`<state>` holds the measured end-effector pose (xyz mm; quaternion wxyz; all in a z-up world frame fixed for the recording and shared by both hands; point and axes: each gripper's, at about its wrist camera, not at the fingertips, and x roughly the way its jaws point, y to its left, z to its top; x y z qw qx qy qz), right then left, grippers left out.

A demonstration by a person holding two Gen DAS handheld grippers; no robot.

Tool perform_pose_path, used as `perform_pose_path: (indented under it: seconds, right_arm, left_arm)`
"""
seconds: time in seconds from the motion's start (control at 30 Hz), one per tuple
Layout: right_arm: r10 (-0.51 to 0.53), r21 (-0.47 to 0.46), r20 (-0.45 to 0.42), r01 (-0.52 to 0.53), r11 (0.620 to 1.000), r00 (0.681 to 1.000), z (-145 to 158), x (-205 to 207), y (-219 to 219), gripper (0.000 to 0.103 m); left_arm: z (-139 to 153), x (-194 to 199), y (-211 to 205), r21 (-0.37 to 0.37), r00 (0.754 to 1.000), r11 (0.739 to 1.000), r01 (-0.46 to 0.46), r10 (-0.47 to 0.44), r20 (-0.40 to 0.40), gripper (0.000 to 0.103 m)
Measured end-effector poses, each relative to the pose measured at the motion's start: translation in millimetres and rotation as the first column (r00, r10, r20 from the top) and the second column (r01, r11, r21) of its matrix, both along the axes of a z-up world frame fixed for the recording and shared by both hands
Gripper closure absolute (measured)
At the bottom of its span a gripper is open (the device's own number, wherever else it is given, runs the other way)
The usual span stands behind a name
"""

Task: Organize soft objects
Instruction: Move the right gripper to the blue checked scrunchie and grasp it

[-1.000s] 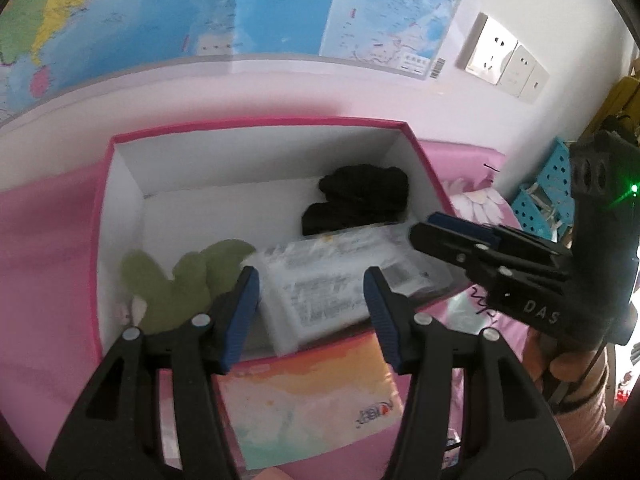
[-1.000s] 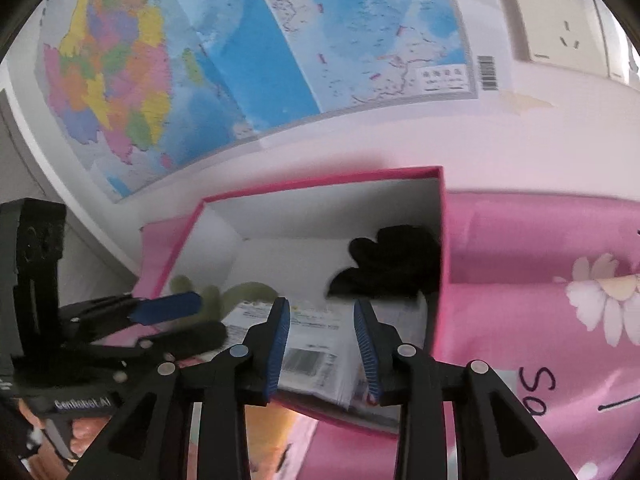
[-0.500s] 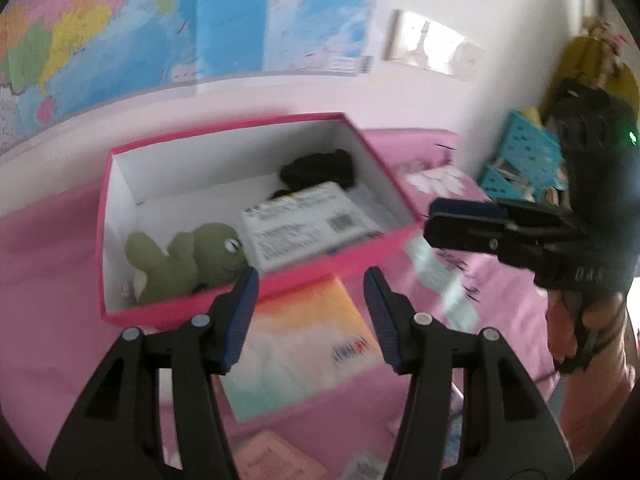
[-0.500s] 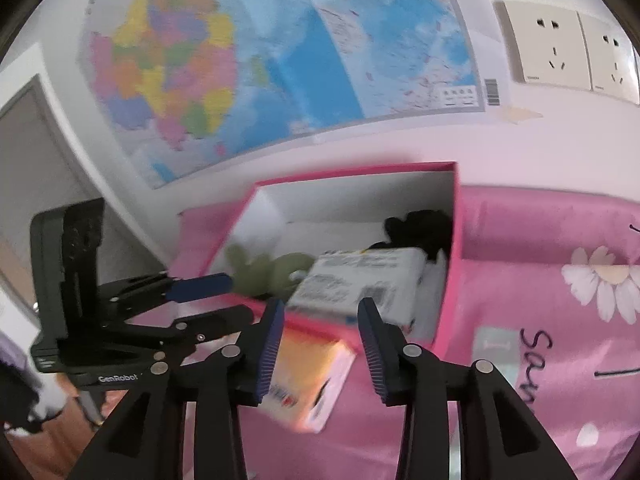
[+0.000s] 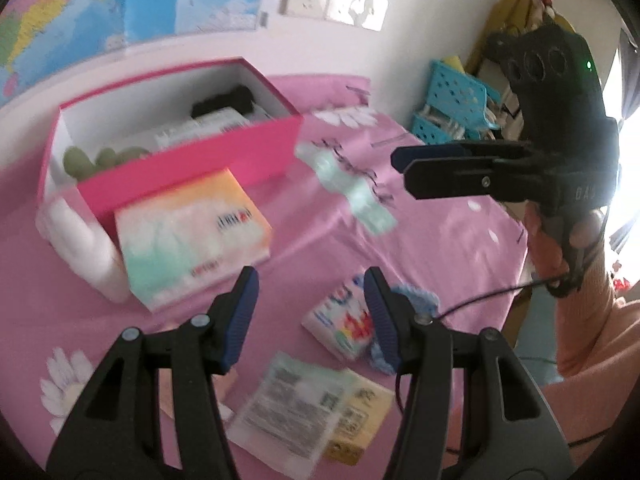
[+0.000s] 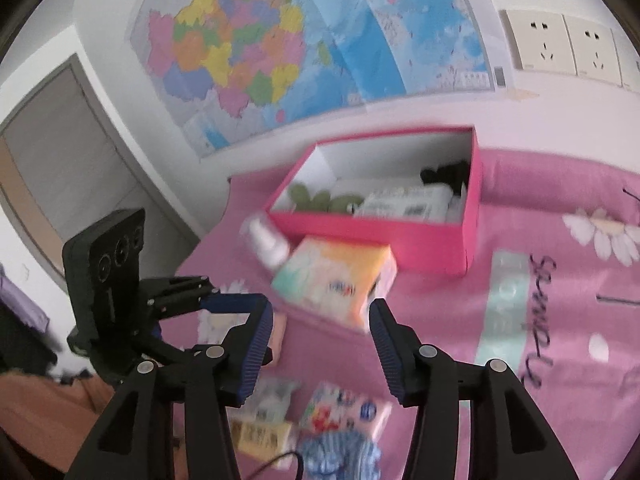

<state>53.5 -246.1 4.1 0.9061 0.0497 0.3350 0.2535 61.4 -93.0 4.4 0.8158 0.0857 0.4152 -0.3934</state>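
Note:
A pink box stands on the pink bedspread and holds a green plush toy, a white wipes pack and a black soft item. A pastel tissue pack leans against its front. My left gripper is open and empty above the bed, over small packets. My right gripper is open and empty; it also shows at the right of the left wrist view. A blue knitted item lies near the packets.
A white bottle lies left of the box. Flat sachets lie at the front of the bed. Blue baskets stand at the bed's far right. A map and wall sockets are on the wall behind.
Both grippers have pulled back and up from the box, empty. The wipes pack now lies inside the box. The view now takes in the bed and loose packets in front.

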Motion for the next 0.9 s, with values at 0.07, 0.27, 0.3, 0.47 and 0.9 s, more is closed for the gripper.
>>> perform_pose_path:
  seconds: [0.07,0.27,0.3,0.47,0.9]
  right_arm:
    - [0.0,-0.005,-0.012,-0.001,1.0,1.0,-7.3,-9.5,-3.5,0.052]
    - [-0.026,-0.016,-0.085,0.024,1.0,0.996,-41.7,-30.2,-16.3,0.05]
    - [-0.03,-0.024,-0.105,0.028,0.999,0.994,-50.0,-32.0,-17.2,0.05]
    - [-0.043,-0.075,-0.198,0.029,0.997,0.979,-89.3,-31.4,-15.3,0.05]
    - [-0.028,-0.076,-0.196,0.013,0.997,0.98,-106.1,-39.3,-14.7,0.09]
  left_arm:
    - [-7.7,-7.3,-1.8,0.006,1.0,1.0,0.018,-0.018,-0.018,0.046]
    - [-27.9,-23.6,-7.0,0.013,0.996,0.998,0.054,-0.053,-0.074,0.046]
    - [-30.2,-24.7,-7.6,0.012,0.995,0.998,0.059,-0.058,-0.082,0.046]
    - [-42.2,-31.3,-14.1,0.021,0.99,0.997,0.075,-0.072,-0.12,0.046]
    - [-55.7,-39.0,-28.4,0.028,0.978,0.993,0.118,-0.112,-0.175,0.046]
